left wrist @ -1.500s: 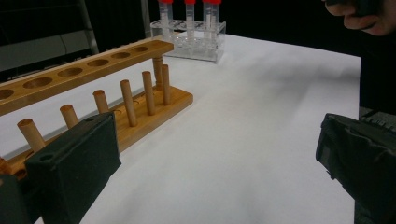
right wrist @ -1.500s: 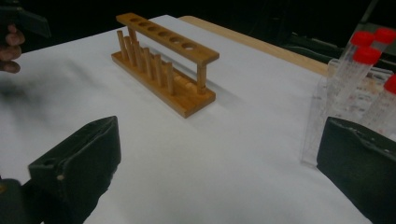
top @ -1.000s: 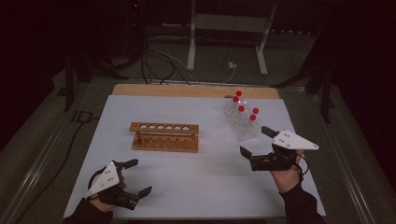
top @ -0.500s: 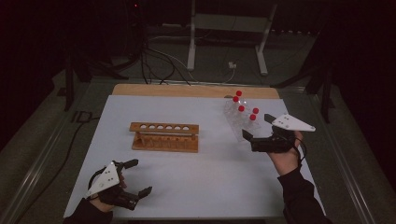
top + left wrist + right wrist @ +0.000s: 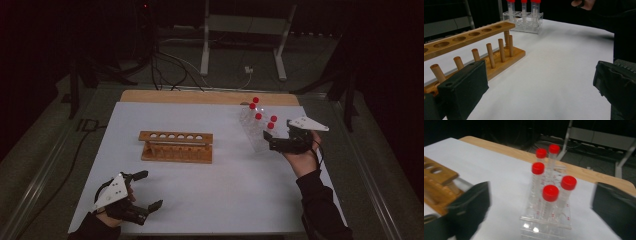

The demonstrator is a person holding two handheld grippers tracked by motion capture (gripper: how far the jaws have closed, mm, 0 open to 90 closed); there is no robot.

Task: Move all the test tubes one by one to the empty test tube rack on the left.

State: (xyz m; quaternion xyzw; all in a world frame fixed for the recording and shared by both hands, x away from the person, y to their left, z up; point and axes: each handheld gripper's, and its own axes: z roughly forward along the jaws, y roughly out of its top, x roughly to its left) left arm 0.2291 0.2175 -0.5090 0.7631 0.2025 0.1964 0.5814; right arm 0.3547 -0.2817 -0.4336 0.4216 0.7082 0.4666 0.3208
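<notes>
A wooden tube rack with empty holes stands mid-table. Several red-capped tubes stand upright in a clear plastic rack at the far right. My right gripper hovers just right of that clear rack and faces it. It is open, its jaws have just been closing a little, and the tubes stand ahead of them untouched. My left gripper rests open at the near left, with nothing between its jaws.
A white sheet covers the table, with a bare wooden strip along the far edge. Beyond it are a metal stand and cables on the dark floor.
My right gripper has moved away from the near edge and leftward, up to the clear rack of tubes. The left gripper has stayed where it was.
</notes>
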